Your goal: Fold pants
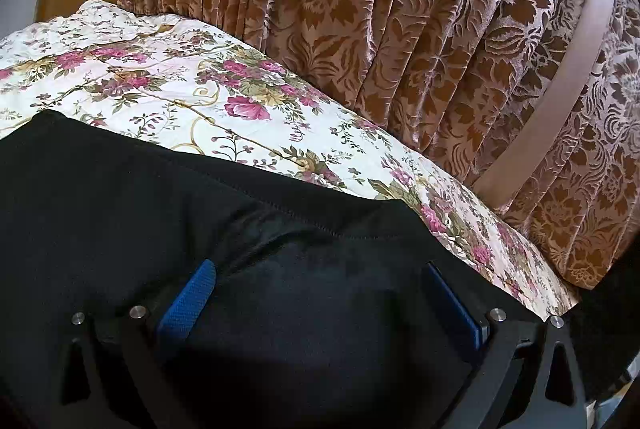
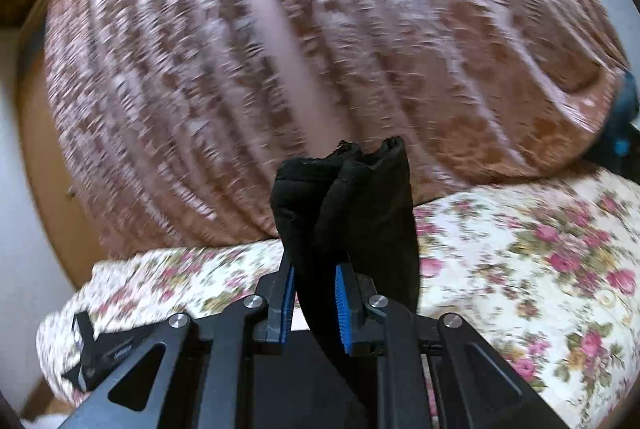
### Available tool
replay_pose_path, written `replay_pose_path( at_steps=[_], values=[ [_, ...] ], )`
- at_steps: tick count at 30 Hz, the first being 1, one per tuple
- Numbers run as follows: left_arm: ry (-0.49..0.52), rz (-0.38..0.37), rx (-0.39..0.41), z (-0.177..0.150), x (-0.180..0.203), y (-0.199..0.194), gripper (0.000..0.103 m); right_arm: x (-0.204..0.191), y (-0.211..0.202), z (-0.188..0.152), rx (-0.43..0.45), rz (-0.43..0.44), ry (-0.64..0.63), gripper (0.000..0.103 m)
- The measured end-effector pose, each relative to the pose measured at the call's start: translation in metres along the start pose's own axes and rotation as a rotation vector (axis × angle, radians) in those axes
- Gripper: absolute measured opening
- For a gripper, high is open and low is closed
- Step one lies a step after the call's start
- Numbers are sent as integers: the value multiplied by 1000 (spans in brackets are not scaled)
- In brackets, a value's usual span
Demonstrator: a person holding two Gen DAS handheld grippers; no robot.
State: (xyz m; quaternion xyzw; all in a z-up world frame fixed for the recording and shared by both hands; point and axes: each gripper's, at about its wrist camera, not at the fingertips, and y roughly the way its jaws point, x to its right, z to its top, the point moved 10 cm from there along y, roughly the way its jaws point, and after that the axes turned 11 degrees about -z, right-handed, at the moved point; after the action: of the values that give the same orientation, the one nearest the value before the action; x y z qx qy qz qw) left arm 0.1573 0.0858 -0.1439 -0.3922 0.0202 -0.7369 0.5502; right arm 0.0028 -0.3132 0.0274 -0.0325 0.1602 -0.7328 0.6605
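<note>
**One end pinched, the other end waiting under spread fingers**

My right tongs (image 2: 315,303) are clamped nearly closed on a bunched end of the black pants (image 2: 348,205). The cloth stands up in a crumpled tuft above the blue pads (image 2: 343,309) and hangs down between them, so I have several layers at once. I judge that is on purpose: gathering the layers together lets me carry the whole end over in a single fold. That view is smeared, so I cannot say more about the far side.

My left tongs (image 1: 320,293) sit wide open, both fingers low over the pants (image 1: 160,197) with cloth spanning the gap. They hold nothing; whether the pads (image 1: 186,303) press the cloth I cannot tell. I reckon they are there to steady this end.

The pants lie on the flowered bedspread (image 1: 168,85), a seam running across them, near the edge beside the brown patterned curtain (image 1: 400,29).
</note>
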Motion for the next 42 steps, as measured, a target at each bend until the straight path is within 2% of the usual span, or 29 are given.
replay_pose_path(
  at_steps=[6,10,14,17,19,21,24,28,30,33,36,38,39,42],
  values=[
    [0,0,0,0,0,0,102,-71,14,-48,-72,134,-176,18],
    [1,0,0,0,0,0,102,-103,32,-86,-142,181,-269,18],
    [1,0,0,0,0,0,102,-117,48,-119,-221,191,-297,18],
    [2,1,0,0,0,0,103,-123,59,-149,-308,215,-306,24],
    [1,0,0,0,0,0,102,-124,67,-176,-401,213,-328,29],
    [1,0,0,0,0,0,102,-122,69,-194,-435,199,-350,31],
    [1,3,-3,-1,0,0,102,-123,60,-193,-418,238,-368,41],
    [-33,-15,-21,2,4,-3,102,-116,42,-179,-414,331,-347,41],
    [-95,-71,-23,1,16,-10,102,-111,33,-161,-370,358,-318,41],
    [-133,-159,-36,-7,47,-17,102,-91,28,-132,-270,307,-295,41],
    [-59,-254,-85,-23,93,-17,102,-57,45,-106,-216,172,-237,41],
    [-26,-321,-169,-40,124,-7,102,-35,61,-100,-246,91,-176,41],
    [-19,-331,-191,-45,131,-3,101,-25,69,-99,-270,62,-134,41],
    [7,-344,-266,-64,149,15,86,2,91,-101,-342,19,-6,40]
  ],
)
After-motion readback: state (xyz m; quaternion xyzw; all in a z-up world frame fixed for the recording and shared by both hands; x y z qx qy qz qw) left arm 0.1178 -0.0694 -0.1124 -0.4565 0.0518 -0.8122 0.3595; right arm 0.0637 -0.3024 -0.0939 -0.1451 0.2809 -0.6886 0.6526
